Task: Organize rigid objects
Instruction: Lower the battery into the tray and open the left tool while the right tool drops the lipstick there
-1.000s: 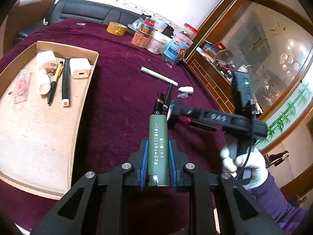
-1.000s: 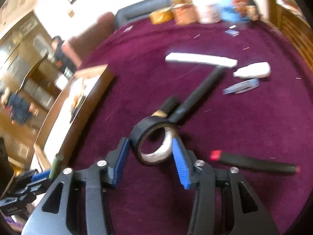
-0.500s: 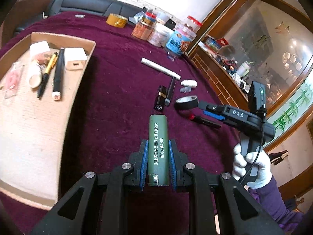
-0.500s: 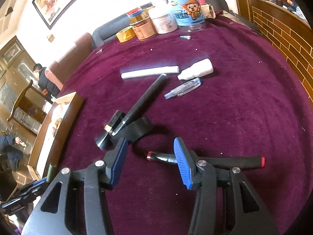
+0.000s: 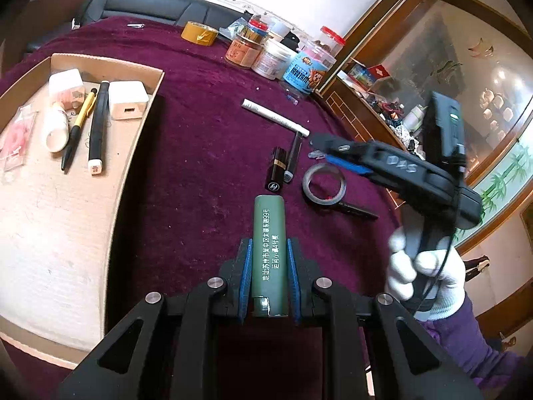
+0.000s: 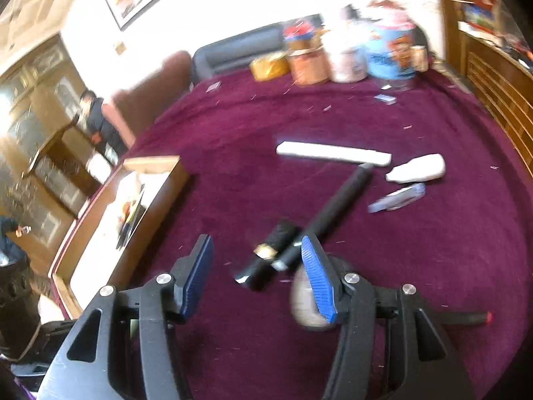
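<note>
a round table under a deep purple cloth [image 5: 200,153], with a black sofa and white wall behind it and wood-framed glass cabinets to the right.

nearest in the left wrist view, the left gripper [image 5: 268,276] pinches a green cylinder [image 5: 269,253] between its blue pads, the cylinder pointing straight ahead, white print along its side. to its left a shallow cardboard tray [image 5: 140,140] sits on the cloth, holding a black pen [image 5: 97,130], a yellow pen [image 5: 78,130], a white charger [image 5: 128,100], a white bottle [image 5: 56,126] and a small packet [image 5: 15,136] toward its far end.

just past the cylinder's tip lies a black tube with a gold band [image 5: 277,168], with a black stick [image 5: 293,158] touching it on the right. right of those a tape roll [image 5: 323,184] lies flat on the cloth, on top of a black marker [image 5: 354,208] with a red end. the right gripper [image 6: 256,266], held in a white-gloved hand [image 5: 426,273], hangs above the tape; its fingers are spread wide and hold nothing. in its own blurred view the tube and stick show between the fingers, and the tape sits partly behind the right finger.

further out, a white stick [image 5: 274,118] lies diagonally, with a small white bottle [image 6: 416,168] and a clear item [image 6: 396,198] near it. at the far edge stand a yellow tape roll [image 5: 199,33] and a cluster of jars [image 5: 276,56].
</note>
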The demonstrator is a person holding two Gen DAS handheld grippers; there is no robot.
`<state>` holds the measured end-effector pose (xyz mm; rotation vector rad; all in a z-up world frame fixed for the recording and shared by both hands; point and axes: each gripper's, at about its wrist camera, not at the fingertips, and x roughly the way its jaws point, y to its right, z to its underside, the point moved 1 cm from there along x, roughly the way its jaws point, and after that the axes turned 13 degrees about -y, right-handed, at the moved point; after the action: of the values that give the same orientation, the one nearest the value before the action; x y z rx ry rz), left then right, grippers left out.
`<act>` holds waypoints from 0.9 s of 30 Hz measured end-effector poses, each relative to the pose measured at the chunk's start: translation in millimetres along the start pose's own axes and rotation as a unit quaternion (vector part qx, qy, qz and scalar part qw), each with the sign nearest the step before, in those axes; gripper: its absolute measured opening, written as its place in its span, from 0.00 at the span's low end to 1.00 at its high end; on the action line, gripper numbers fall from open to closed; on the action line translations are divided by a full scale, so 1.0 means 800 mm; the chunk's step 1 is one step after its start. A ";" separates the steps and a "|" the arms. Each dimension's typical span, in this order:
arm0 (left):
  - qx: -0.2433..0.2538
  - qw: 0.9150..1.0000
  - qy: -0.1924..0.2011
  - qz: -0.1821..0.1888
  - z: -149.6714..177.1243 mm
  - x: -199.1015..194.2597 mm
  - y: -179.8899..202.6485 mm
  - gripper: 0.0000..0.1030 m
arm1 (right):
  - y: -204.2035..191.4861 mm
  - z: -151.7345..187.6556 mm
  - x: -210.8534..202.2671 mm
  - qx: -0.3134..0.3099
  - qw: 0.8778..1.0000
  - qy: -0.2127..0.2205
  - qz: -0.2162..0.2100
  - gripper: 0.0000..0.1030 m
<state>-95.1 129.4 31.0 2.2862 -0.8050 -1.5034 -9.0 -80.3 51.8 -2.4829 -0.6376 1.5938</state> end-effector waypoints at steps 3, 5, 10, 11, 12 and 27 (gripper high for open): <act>0.001 1.000 0.009 0.006 0.000 -0.011 -0.004 0.16 | -0.005 -0.008 0.029 0.006 0.999 -0.036 -0.008 0.53; 0.000 1.000 0.015 0.011 0.002 -0.017 -0.008 0.16 | 0.000 -0.014 0.049 0.023 0.998 -0.054 0.007 0.53; -0.004 0.999 0.026 0.024 0.004 -0.030 -0.022 0.16 | -0.008 -0.029 0.080 0.032 0.994 -0.083 0.058 0.51; -0.006 0.999 0.028 0.026 0.005 -0.033 -0.025 0.16 | -0.013 -0.029 0.081 0.022 0.994 -0.074 0.076 0.50; -0.009 0.999 0.030 0.027 0.005 -0.034 -0.027 0.16 | -0.020 -0.029 0.085 0.013 0.992 -0.075 0.098 0.50; -0.105 0.986 0.101 -0.084 0.002 -0.128 -0.136 0.16 | -0.038 -0.017 0.014 0.040 0.999 -0.010 -0.014 0.15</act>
<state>-95.4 277.3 50.0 2.3432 -0.3868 -1.3218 -1.4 -46.5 58.4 -2.3932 -0.5972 1.6025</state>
